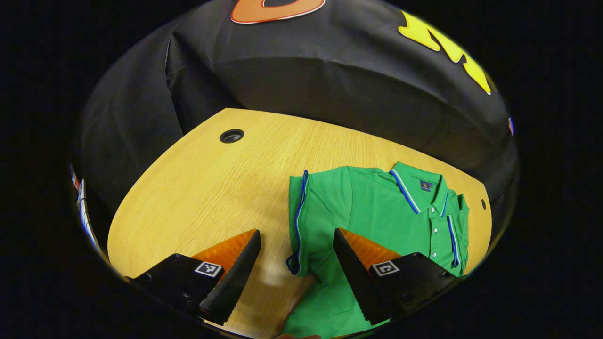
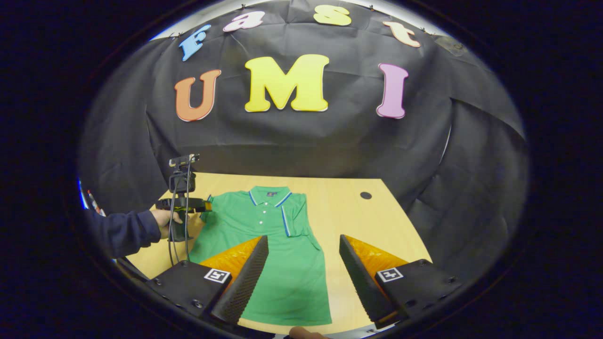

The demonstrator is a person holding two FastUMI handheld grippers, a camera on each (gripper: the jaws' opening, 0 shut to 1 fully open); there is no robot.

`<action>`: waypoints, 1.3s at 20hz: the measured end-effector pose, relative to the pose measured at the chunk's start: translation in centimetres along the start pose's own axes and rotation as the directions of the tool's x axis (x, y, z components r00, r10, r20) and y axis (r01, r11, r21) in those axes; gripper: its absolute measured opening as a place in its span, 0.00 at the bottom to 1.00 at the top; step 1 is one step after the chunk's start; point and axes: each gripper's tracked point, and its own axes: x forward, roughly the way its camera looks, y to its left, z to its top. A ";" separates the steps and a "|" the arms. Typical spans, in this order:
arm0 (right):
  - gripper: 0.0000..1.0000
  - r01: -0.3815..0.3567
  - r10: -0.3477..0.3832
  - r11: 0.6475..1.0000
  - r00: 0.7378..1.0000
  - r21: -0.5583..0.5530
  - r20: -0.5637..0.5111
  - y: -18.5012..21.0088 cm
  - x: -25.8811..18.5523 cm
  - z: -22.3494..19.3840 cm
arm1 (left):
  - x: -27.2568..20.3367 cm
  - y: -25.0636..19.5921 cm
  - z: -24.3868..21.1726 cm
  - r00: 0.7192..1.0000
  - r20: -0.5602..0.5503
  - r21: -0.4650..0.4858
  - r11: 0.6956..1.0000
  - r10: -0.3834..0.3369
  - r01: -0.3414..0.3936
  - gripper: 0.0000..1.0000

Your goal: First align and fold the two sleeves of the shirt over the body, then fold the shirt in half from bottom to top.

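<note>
A green polo shirt [image 2: 278, 249] lies flat on a light wooden table [image 2: 377, 226], collar toward the black cloth wall at the back and hem toward the near edge. In the right gripper view, the right gripper [image 2: 304, 278] hangs above the near part of the table with its two fingers spread wide and nothing between them. One finger sits over the lower body of the shirt, the other over bare wood just beside the shirt's side edge. The sleeve [image 2: 294, 216] on that side is already folded in over the chest, its blue-and-white trim running beside the button placket.

Farther off in the same view, ahead and to the left of these fingers, a hand [image 2: 165, 219] in a dark sleeve [image 2: 125, 233] reaches in from the left edge and grips the upright handle of the left gripper [image 2: 201, 205], with cables trailing down from it. Its front end points at the shirt's other shoulder and sleeve.

In the left gripper view, the left gripper [image 1: 297, 263] is also wide apart and holds nothing. The folded sleeve edge [image 1: 297, 221], trimmed in blue, lies on the table between the two fingers, slightly ahead of them. One finger is over bare table [image 1: 202, 188], the other over the shirt's [image 1: 377, 212] body. A round cable hole [image 1: 231, 136] shows in the tabletop well ahead of the fingers.
</note>
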 end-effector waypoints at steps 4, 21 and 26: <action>0.94 0.017 -0.020 0.999 0.997 0.038 0.073 -0.2 -1.7 2.9 | 0.7 -0.8 -0.3 0.998 -0.050 0.043 0.999 -0.031 0.033 0.89; 0.97 0.182 -0.196 0.980 0.944 0.078 0.264 -4.0 -8.0 5.1 | 2.5 -1.6 -1.2 0.983 -0.182 0.240 0.970 0.013 0.031 0.20; 0.96 0.183 -0.198 0.979 0.954 0.086 0.225 -4.4 -7.4 3.9 | 2.6 -1.7 -1.1 0.982 -0.187 0.268 0.963 0.012 0.039 0.07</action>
